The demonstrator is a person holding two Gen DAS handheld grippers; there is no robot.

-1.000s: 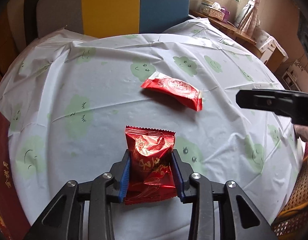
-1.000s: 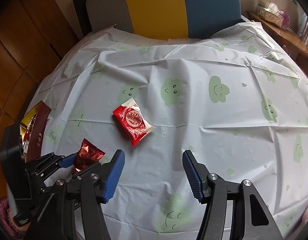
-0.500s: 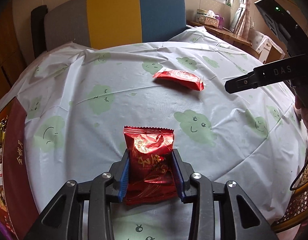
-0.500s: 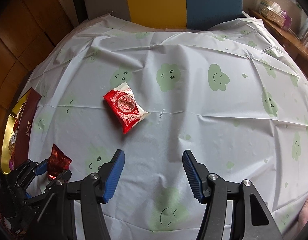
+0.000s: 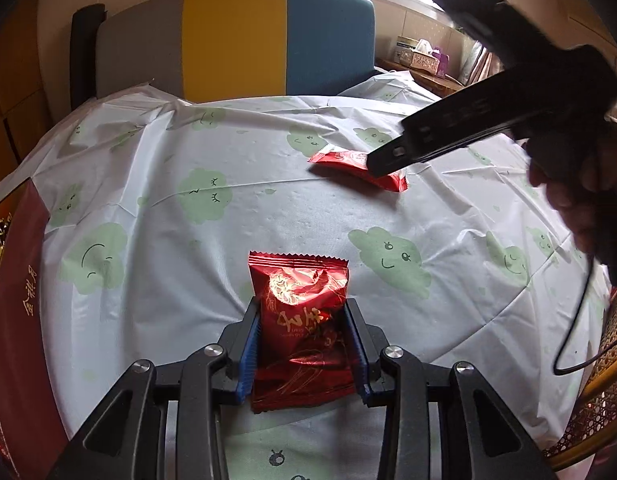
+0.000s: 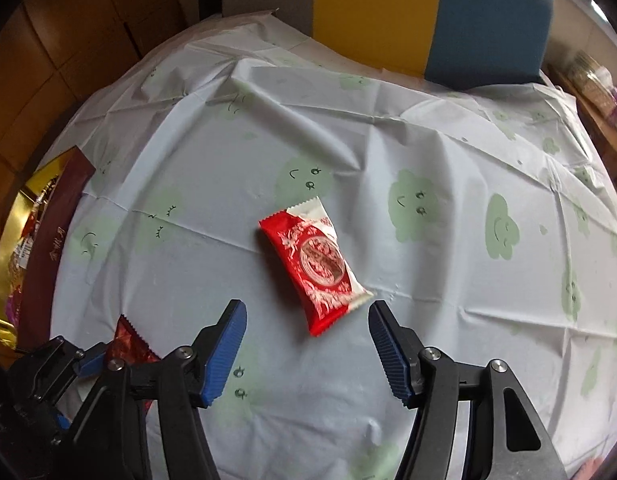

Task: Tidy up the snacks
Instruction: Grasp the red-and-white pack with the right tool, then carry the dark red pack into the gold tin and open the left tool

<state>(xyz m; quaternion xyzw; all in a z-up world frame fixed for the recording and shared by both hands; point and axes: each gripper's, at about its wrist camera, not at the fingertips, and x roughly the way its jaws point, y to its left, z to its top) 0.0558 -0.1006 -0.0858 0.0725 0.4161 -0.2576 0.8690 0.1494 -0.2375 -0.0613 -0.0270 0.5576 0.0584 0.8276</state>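
My left gripper (image 5: 304,320) is shut on a dark red foil snack packet (image 5: 300,316) and holds it upright just above the tablecloth; the packet also shows at the lower left of the right wrist view (image 6: 128,346). A red and white snack packet (image 6: 314,258) lies flat on the cloth. My right gripper (image 6: 304,320) is open and hovers close over its near end. In the left wrist view the right gripper's body partly hides that packet (image 5: 348,162).
A dark red gift box (image 6: 44,248) with gold lining and snacks inside sits at the table's left edge, also in the left wrist view (image 5: 16,280). The round table has a white cloth with green clouds (image 6: 428,340). A grey, yellow and blue sofa back (image 5: 236,40) stands behind.
My right gripper has moved forward and down over the red and white packet. My left gripper has drawn back toward the near left edge, with the foil packet still in it.
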